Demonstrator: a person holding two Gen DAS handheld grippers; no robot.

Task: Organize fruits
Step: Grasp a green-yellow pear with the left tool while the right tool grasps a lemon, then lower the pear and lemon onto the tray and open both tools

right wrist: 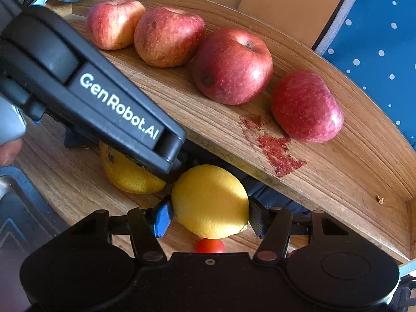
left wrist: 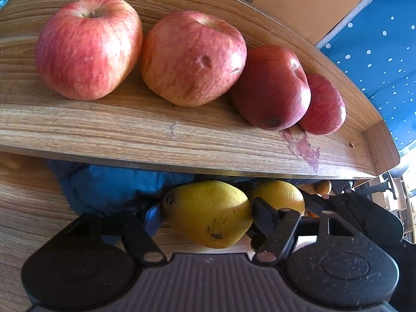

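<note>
- Gripping a yellow pear [left wrist: 208, 213], the left gripper [left wrist: 208, 214] has its two fingers pressed against the fruit's sides, holding it over the lower wooden shelf [left wrist: 28, 202], just below the front edge of the upper shelf [left wrist: 130, 130].
- The pear looks firm but bruisable, with dark spots on its skin; its tapered shape could slip out of a hold near the narrow end, so the wide belly, where the fingers now sit, seems the safest place.
- Clamped in the right gripper [right wrist: 209, 214] is a lemon [right wrist: 210, 200], one finger on each side of its middle, in front of the upper shelf's edge.
- The lemon is likely light, stiff and slightly waxy; a hold across its widest part should keep it from rolling.
- A small red fruit [right wrist: 210, 245], perhaps a tomato, shows just beneath the lemon; what it rests on cannot be told.
- In the right wrist view, the left gripper's black body crosses the frame, with the pear partly hidden beneath it.
- Four red apples [left wrist: 193, 57] stand in a curved row along the upper shelf, some touching their neighbours; they appear heavy, hard and smooth.
- A reddish stain [right wrist: 273, 145] marks the shelf in front of the rightmost apple [right wrist: 306, 106].
- Blue cloth [left wrist: 109, 184] lies bunched under the upper shelf, behind the pear.
- A blue dotted fabric [right wrist: 377, 39] fills the background at right.
</note>
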